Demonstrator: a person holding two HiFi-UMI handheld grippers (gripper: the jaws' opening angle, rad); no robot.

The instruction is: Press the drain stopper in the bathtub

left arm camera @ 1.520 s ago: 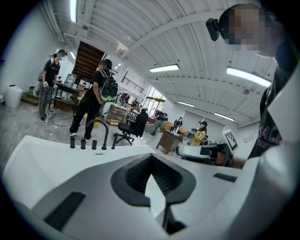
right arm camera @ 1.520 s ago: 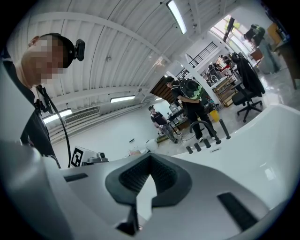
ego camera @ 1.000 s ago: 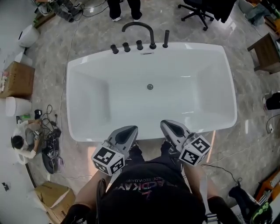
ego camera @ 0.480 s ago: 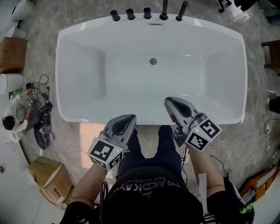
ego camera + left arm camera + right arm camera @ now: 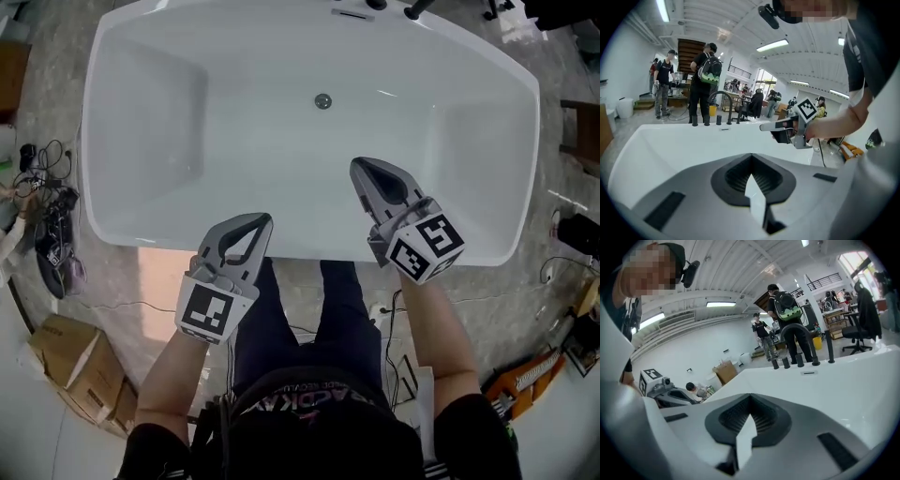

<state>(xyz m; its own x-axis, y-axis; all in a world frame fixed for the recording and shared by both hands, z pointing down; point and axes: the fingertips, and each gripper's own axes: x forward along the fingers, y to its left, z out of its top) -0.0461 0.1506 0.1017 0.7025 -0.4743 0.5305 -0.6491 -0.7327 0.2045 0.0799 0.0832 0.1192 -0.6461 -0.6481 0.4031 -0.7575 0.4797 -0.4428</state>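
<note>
The white bathtub (image 5: 281,246) fills the upper head view, and its small round metal drain stopper (image 5: 322,100) sits in the floor near the far side. My right gripper (image 5: 361,165) is shut and empty, its tip reaching over the tub's near rim, well short of the stopper. Shut and empty too, my left gripper (image 5: 255,219) points at the near rim from just outside the tub. The left gripper view shows its shut jaws (image 5: 751,157), with the right gripper (image 5: 764,126) beyond. In the right gripper view, its shut jaws (image 5: 750,397) face the tub's far rim.
A black arched faucet with several black knobs (image 5: 797,333) stands on the far rim. People (image 5: 705,70) stand behind the tub. Cables and shoes (image 5: 52,234) and cardboard boxes (image 5: 70,352) lie on the floor at left. A wooden stool (image 5: 581,131) stands at right.
The head view has shifted forward over the tub, so the faucet has slid off the top. Both grippers moved toward the tub; the right one now reaches over the near rim.
</note>
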